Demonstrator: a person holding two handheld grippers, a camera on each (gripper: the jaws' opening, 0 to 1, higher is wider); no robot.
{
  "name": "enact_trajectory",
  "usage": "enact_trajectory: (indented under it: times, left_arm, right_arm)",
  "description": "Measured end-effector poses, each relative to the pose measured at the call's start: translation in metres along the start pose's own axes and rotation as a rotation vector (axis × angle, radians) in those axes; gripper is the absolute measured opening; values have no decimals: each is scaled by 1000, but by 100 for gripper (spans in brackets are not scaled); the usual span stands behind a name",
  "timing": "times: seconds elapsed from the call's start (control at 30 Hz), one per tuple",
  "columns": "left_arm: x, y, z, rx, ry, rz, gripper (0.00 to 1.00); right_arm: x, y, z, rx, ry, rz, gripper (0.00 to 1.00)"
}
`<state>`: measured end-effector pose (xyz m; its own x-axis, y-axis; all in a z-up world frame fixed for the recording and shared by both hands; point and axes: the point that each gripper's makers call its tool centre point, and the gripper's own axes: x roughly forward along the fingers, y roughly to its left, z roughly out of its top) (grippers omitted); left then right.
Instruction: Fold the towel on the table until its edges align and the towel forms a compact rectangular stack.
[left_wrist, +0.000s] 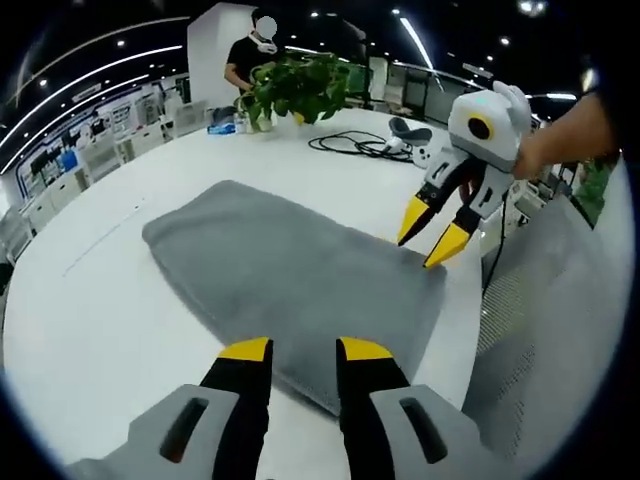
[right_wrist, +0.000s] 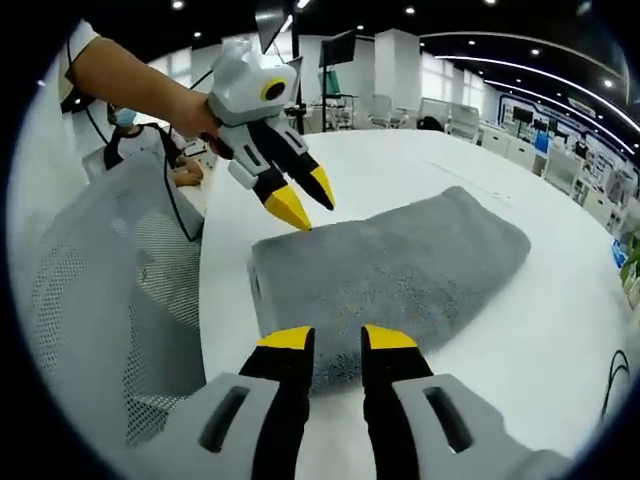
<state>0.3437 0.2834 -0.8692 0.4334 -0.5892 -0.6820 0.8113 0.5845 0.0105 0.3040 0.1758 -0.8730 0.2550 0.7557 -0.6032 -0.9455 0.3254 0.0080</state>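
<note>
A grey towel (left_wrist: 290, 265) lies flat on the round white table (left_wrist: 100, 310) as a thick, roughly rectangular pad. My left gripper (left_wrist: 305, 350) hovers open over one short edge of it, with nothing between the yellow-tipped jaws. Held by a hand, my right gripper (left_wrist: 432, 230) comes in from the right, open, its tips just above the opposite corner. In the right gripper view the towel (right_wrist: 400, 265) stretches away from my open right gripper (right_wrist: 337, 338), which hangs over its near edge. The left gripper (right_wrist: 305, 197) hangs open above the towel's far left corner.
A potted plant (left_wrist: 295, 88) and a coiled black cable (left_wrist: 350, 143) sit at the table's far side, where a person (left_wrist: 250, 55) stands. A grey mesh chair (right_wrist: 100, 290) is close against the table edge beside the towel. Bare table (right_wrist: 560, 340) surrounds the towel.
</note>
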Motion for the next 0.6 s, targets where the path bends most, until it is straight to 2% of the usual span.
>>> enact_trajectory:
  times: [0.17, 0.3, 0.4, 0.47, 0.6]
  left_arm:
    - [0, -17, -5, 31, 7, -46, 26]
    - [-2, -37, -11, 79, 19, -109, 26]
    - [-2, -44, -22, 106, 54, -127, 26]
    - [-2, -47, -25, 110, 56, -131, 27]
    - [-1, -53, -36, 124, 85, -145, 29]
  right_arm:
    - [-2, 8, -9, -26, 20, 18, 18]
    - [-2, 13, -15, -47, 38, 28, 20]
    - [2, 15, -22, -59, 51, 33, 21]
    - [1, 20, -20, -57, 50, 35, 20]
    - [7, 23, -27, -61, 63, 42, 23]
